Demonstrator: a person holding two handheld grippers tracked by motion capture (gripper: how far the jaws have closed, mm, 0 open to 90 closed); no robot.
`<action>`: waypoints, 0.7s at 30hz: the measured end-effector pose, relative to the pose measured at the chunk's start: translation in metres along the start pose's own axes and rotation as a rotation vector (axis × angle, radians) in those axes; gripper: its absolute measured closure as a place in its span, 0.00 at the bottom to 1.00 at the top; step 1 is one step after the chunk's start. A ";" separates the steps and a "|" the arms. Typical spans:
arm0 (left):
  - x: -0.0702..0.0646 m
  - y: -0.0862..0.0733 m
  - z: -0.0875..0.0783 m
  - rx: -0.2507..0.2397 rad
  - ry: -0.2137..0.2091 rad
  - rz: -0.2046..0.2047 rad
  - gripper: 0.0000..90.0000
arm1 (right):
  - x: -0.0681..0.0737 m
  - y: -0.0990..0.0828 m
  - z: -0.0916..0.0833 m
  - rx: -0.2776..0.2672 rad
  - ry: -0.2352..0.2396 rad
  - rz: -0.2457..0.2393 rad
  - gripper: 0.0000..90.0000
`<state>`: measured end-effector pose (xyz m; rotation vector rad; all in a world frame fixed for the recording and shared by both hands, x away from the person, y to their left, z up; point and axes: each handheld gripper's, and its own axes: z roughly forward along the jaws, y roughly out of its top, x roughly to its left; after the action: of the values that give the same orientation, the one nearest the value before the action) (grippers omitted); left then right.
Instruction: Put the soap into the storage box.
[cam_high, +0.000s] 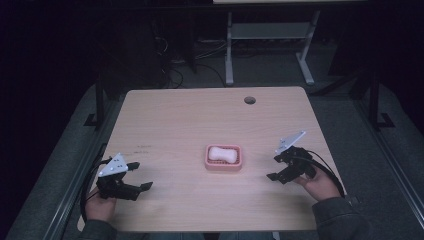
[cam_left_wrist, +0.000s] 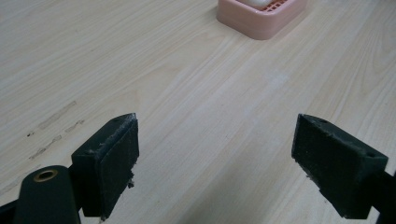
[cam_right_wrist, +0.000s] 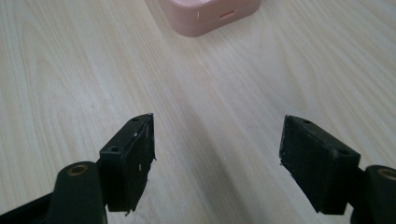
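Observation:
A pink soap dish (cam_high: 223, 158) sits near the middle of the wooden table (cam_high: 200, 120), with a pale bar of soap (cam_high: 222, 154) lying in it. My left gripper (cam_high: 141, 176) rests at the table's front left, open, nothing between its jaws. My right gripper (cam_high: 274, 167) hovers to the right of the dish, also open and empty. In the left gripper view the dish (cam_left_wrist: 261, 16) lies far ahead beyond the left gripper (cam_left_wrist: 215, 161). The right gripper view has the dish (cam_right_wrist: 208, 14) at the top edge, ahead of the right gripper (cam_right_wrist: 217, 158).
A round cable hole (cam_high: 249, 100) sits near the table's far edge. Faint pencil-like marks (cam_high: 144, 146) show on the wood at left. White legs of another table (cam_high: 229, 50) stand on the dark floor beyond.

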<state>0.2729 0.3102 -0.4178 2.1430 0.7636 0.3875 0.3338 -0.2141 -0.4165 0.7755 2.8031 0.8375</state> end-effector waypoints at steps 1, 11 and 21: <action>0.000 0.000 0.000 -0.002 -0.001 -0.001 0.16 | 0.000 -0.002 0.000 -0.003 0.002 0.005 0.29; 0.000 0.000 0.000 -0.002 -0.001 -0.002 0.16 | 0.001 -0.023 -0.006 -0.008 -0.011 0.041 0.29; -0.001 0.000 0.001 0.001 -0.001 -0.005 0.16 | 0.008 -0.050 -0.008 -0.016 -0.019 0.083 0.29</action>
<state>0.2724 0.3088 -0.4184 2.1414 0.7683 0.3832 0.3029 -0.2504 -0.4363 0.8981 2.7615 0.8592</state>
